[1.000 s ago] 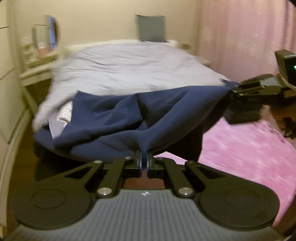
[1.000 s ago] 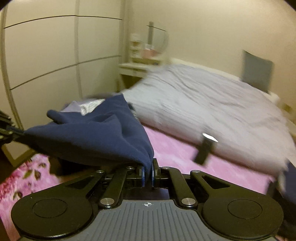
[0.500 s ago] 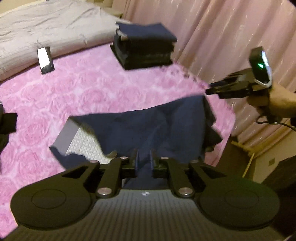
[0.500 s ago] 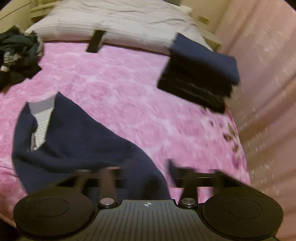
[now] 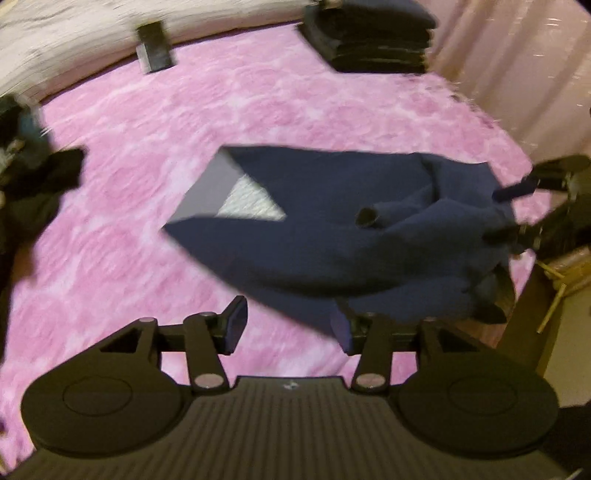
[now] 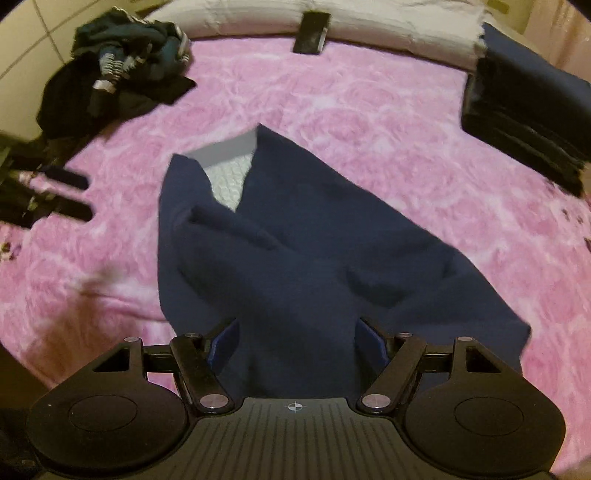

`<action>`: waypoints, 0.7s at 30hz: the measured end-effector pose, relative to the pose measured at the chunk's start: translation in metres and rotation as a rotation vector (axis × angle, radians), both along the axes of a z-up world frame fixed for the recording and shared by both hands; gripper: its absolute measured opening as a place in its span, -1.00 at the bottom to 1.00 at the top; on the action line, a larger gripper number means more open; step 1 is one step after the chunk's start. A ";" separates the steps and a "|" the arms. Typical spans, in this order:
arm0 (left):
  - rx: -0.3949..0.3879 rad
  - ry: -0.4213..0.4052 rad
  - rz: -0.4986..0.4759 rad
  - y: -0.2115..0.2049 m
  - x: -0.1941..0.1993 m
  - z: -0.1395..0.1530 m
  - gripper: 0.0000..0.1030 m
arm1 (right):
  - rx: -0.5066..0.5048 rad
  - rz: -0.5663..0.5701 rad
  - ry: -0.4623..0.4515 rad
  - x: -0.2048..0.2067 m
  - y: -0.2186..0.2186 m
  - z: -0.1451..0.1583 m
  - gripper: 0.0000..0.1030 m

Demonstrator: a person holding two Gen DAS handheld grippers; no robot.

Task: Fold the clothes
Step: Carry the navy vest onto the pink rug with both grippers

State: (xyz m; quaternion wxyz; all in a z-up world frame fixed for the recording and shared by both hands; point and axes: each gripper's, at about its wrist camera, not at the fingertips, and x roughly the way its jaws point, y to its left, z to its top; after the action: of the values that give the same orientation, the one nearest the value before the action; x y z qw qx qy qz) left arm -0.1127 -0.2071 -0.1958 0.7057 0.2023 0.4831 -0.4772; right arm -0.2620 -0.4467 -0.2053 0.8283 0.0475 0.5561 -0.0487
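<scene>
A dark navy garment (image 5: 343, 225) with a grey-white lining at its collar lies spread on the pink blanket (image 5: 155, 155). It also shows in the right wrist view (image 6: 295, 240), collar at the far end. My left gripper (image 5: 290, 326) is open just above the garment's near edge. It also shows in the right wrist view (image 6: 62, 194) at the left. My right gripper (image 6: 297, 341) is open with the cloth's near edge between its fingers. It also shows in the left wrist view (image 5: 517, 210) at the garment's right edge.
A stack of folded dark clothes (image 5: 373, 33) sits at the blanket's far right, also in the right wrist view (image 6: 528, 122). A heap of unfolded dark clothes (image 6: 114, 77) lies at the far left. A dark phone-like object (image 6: 312, 27) rests on the pale duvet (image 6: 388, 22). Pink curtains (image 5: 517, 66) hang on the right.
Both grippers held the garment up in the air, then lowered it onto the pink blanket. Both have opened and let go; the garment now lies flat.
</scene>
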 end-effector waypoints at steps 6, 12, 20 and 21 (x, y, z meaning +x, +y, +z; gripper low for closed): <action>-0.095 0.008 -0.227 -0.068 -0.001 -0.021 0.02 | -0.029 -0.192 0.035 -0.056 -0.033 0.005 0.85; -0.004 0.026 -0.325 -0.127 0.002 -0.050 -1.00 | 0.141 -0.431 -0.012 -0.088 -0.098 -0.013 0.85; -0.097 -0.147 -0.138 -0.169 0.052 0.032 -1.00 | 0.529 -0.648 -0.085 -0.089 -0.210 -0.065 0.78; -0.112 -0.181 -0.101 -0.176 0.064 0.046 -1.00 | 0.589 -0.670 -0.108 -0.087 -0.224 -0.066 0.48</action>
State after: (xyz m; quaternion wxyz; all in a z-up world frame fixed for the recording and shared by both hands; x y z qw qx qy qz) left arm -0.0483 -0.3833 -0.1495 0.7317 0.2288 0.3790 -0.5183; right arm -0.3487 -0.6709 -0.2715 0.7459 0.4614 0.4560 -0.1511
